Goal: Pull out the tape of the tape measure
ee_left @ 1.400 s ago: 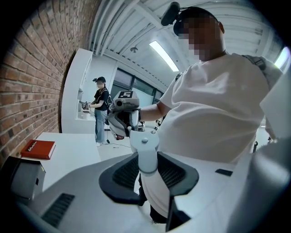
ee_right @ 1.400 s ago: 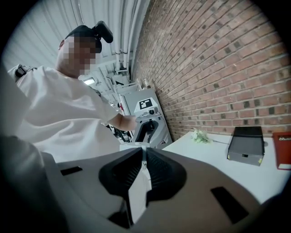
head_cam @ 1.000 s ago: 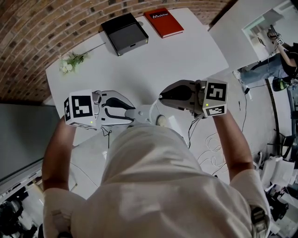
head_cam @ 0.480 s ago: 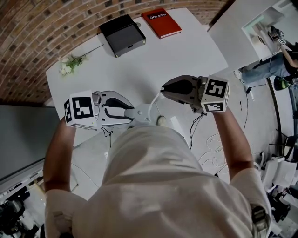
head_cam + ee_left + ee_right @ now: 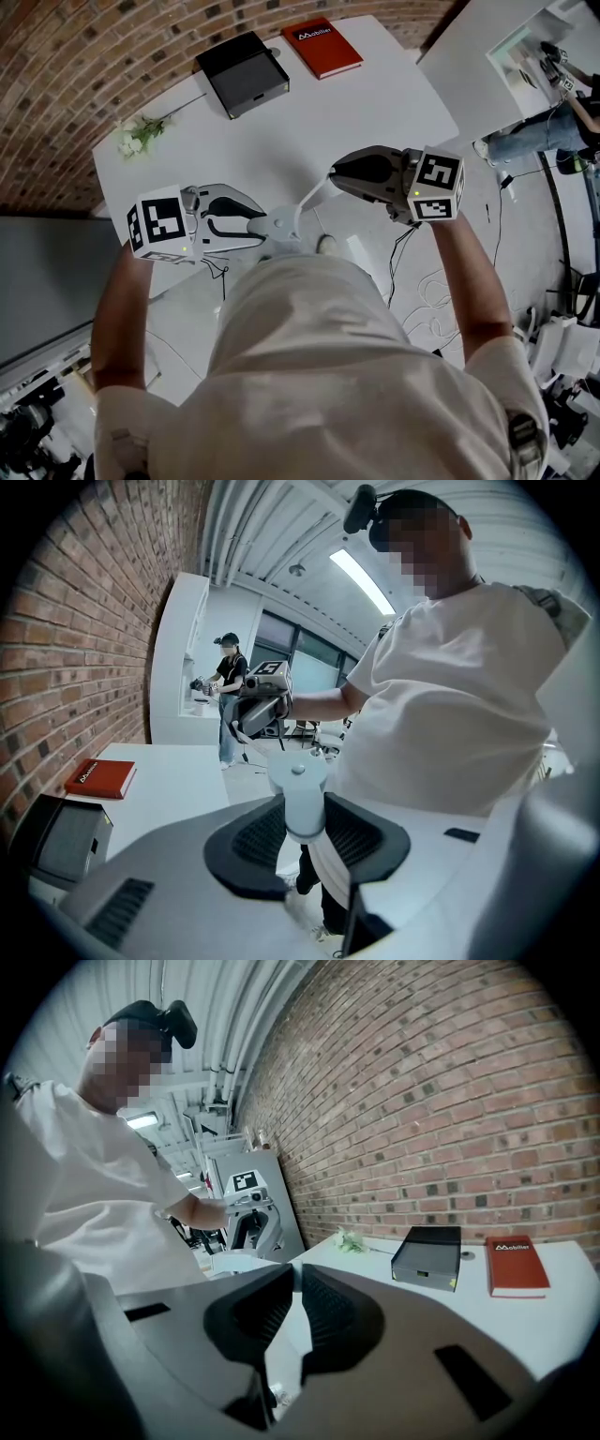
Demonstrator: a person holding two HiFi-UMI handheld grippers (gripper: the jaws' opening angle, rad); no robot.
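Since the case must stay put while the tape runs out, the left gripper [image 5: 267, 228] clamps the white tape measure [image 5: 286, 225] between widely spread jaws, close to the person's chest at the table's [image 5: 375, 103] near edge. The tape [image 5: 309, 199] slants toward one o'clock to the right gripper [image 5: 336, 175], whose nearly closed jaws pinch its end; pulling away should lengthen it. Farther off, from ten to twelve o'clock, flowers [image 5: 139, 136], a box [image 5: 239, 72] and a book [image 5: 322, 45] lie well clear.
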